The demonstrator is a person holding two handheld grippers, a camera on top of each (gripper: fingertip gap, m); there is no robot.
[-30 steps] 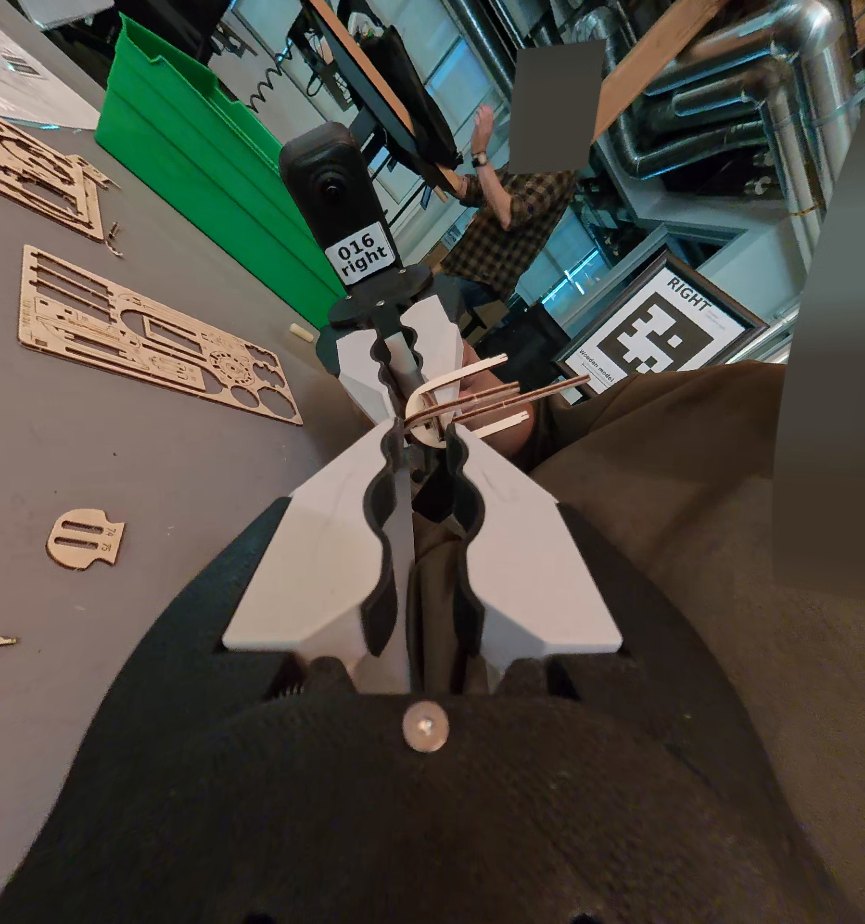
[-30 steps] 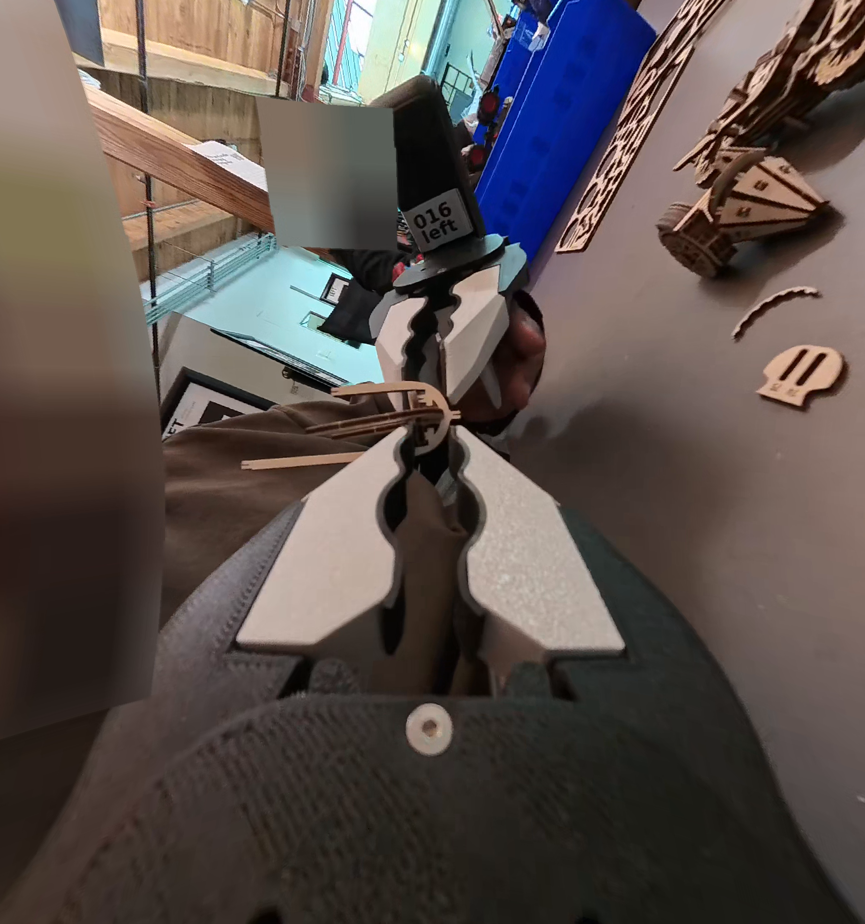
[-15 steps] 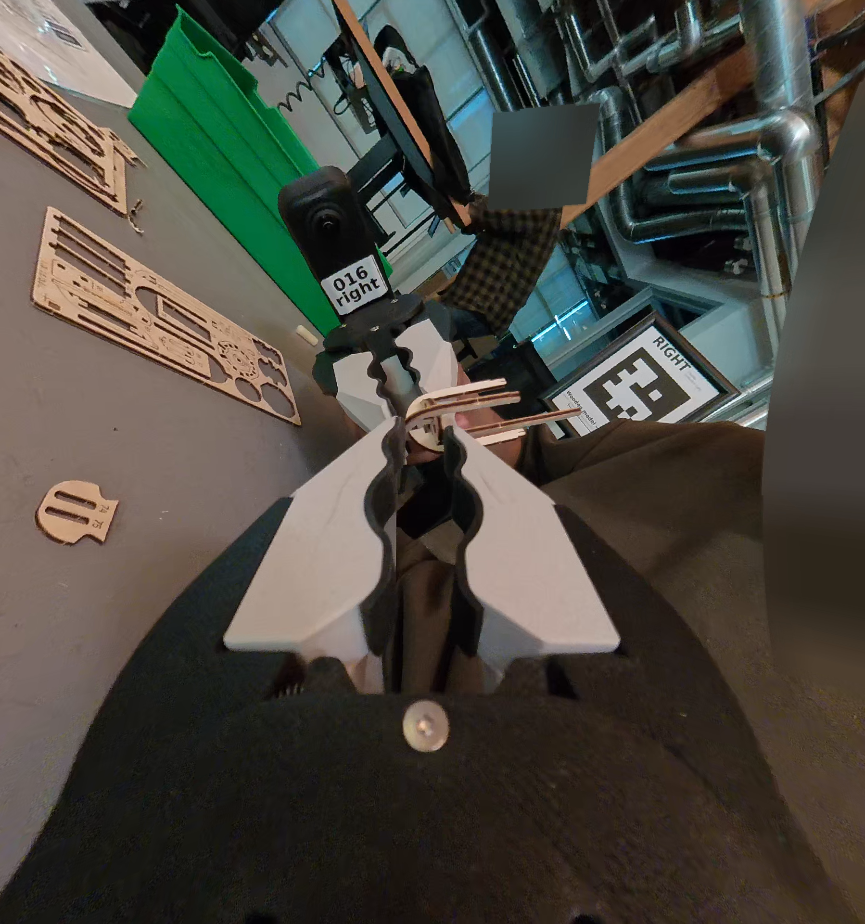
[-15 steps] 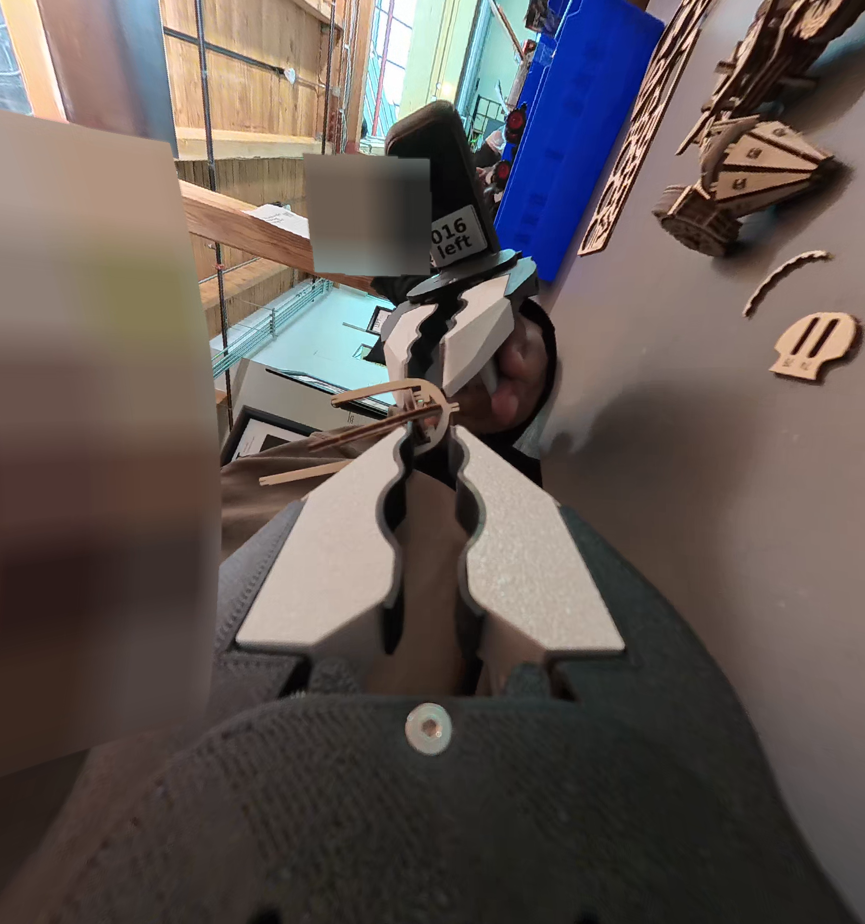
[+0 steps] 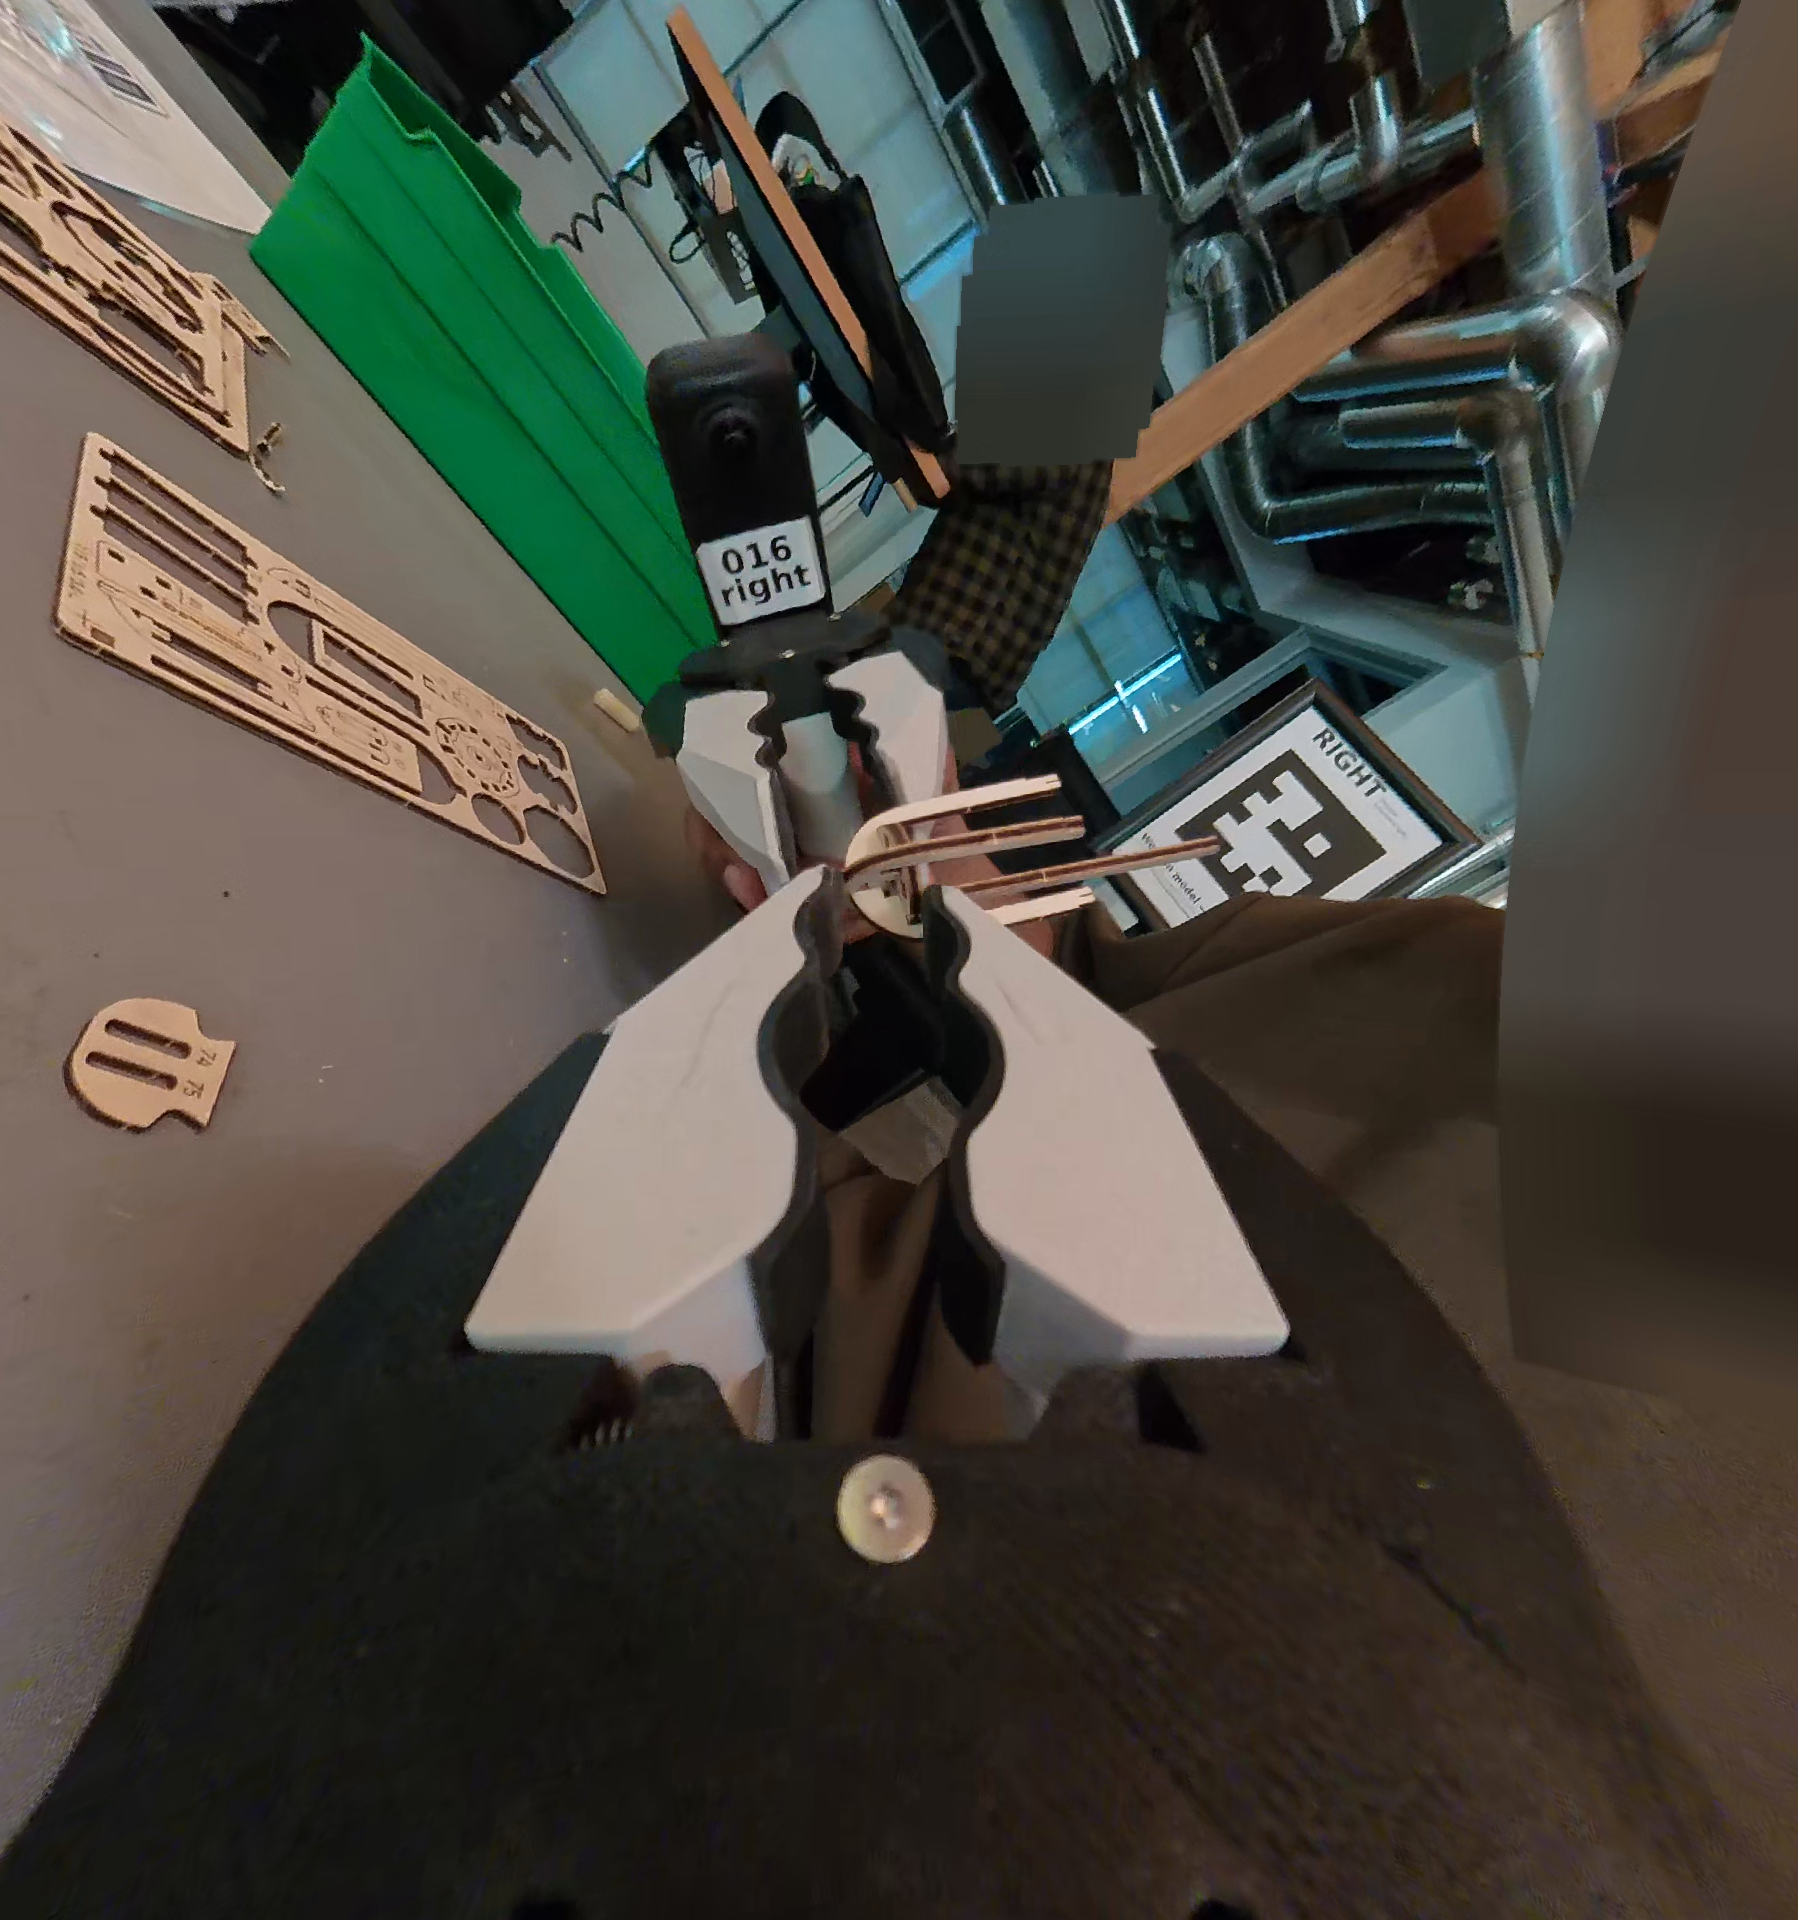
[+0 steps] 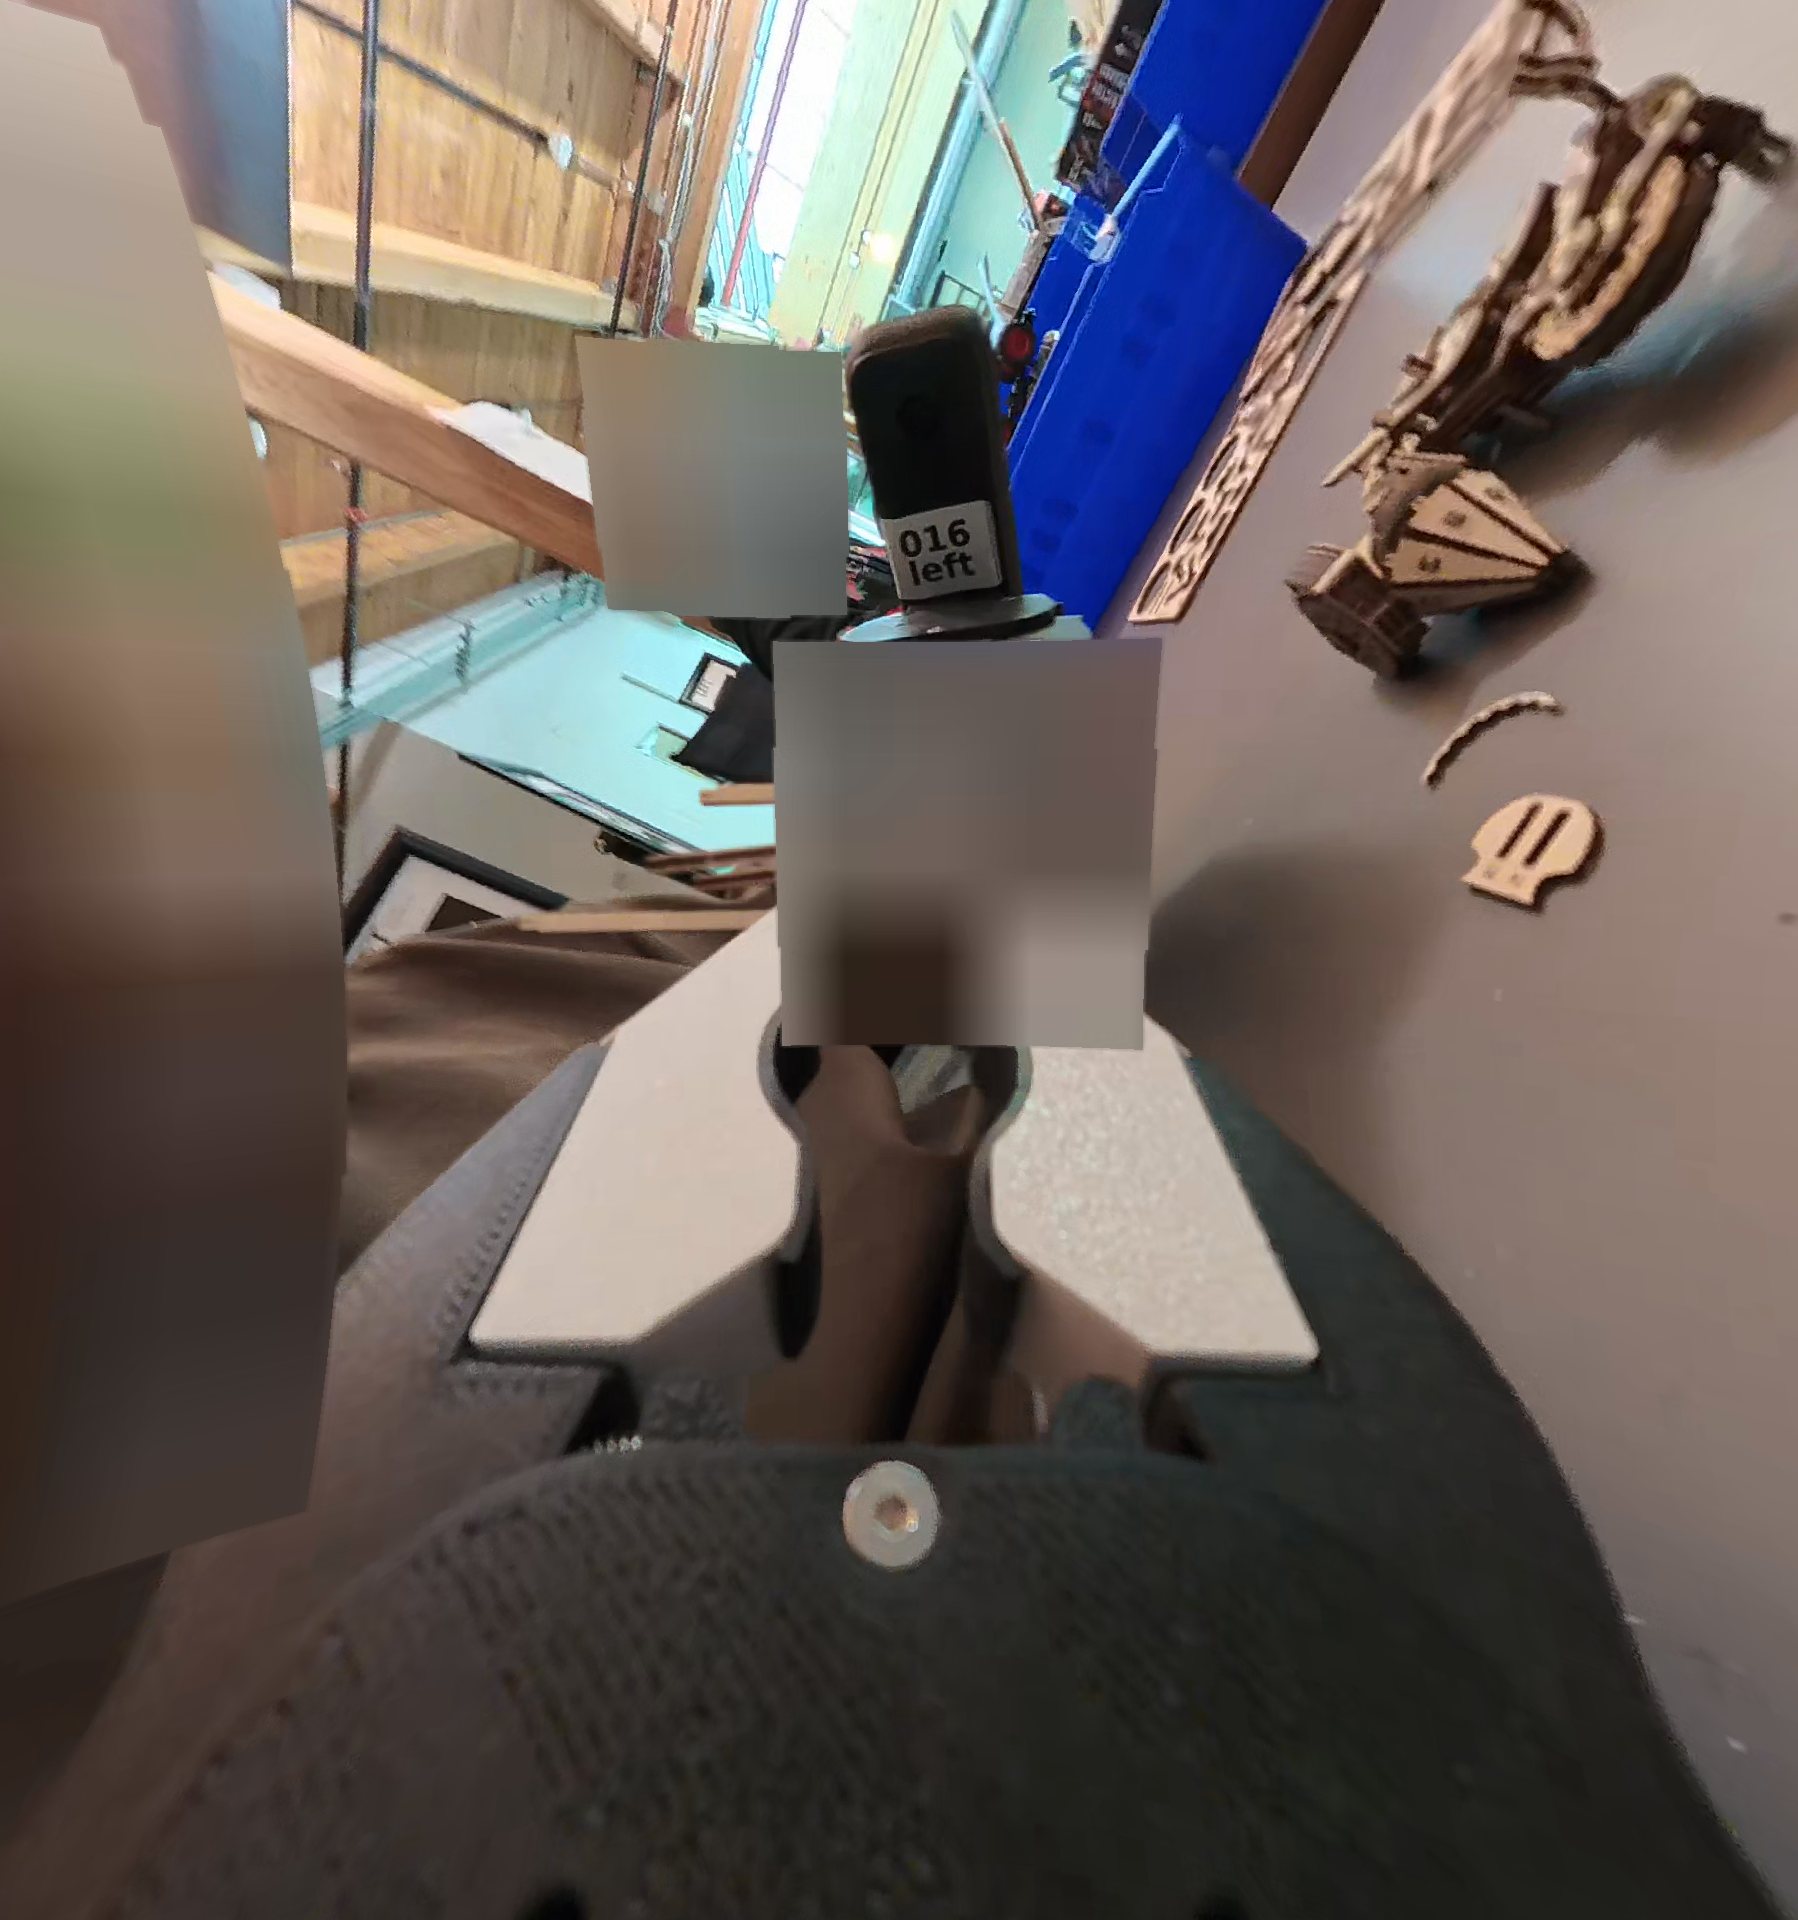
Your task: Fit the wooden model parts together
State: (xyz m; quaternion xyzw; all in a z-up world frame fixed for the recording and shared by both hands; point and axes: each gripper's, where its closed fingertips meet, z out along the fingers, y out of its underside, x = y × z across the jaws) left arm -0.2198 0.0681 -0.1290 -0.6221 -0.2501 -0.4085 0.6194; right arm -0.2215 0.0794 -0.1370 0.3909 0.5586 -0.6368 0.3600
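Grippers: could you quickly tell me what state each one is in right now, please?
Left gripper: shut on the wooden part.
Right gripper: fingertips at the same part, but whether it grips cannot be told; a blur patch hides its own view.

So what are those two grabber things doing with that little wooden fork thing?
A person holds a gripper in each hand above a grey table. The left gripper and the right gripper meet tip to tip, both pinching one small wooden assembly: a curved piece with thin prongs sticking out sideways. Cut-out wooden sheets, a slotted loose piece and a half-built wooden model lie on the table.
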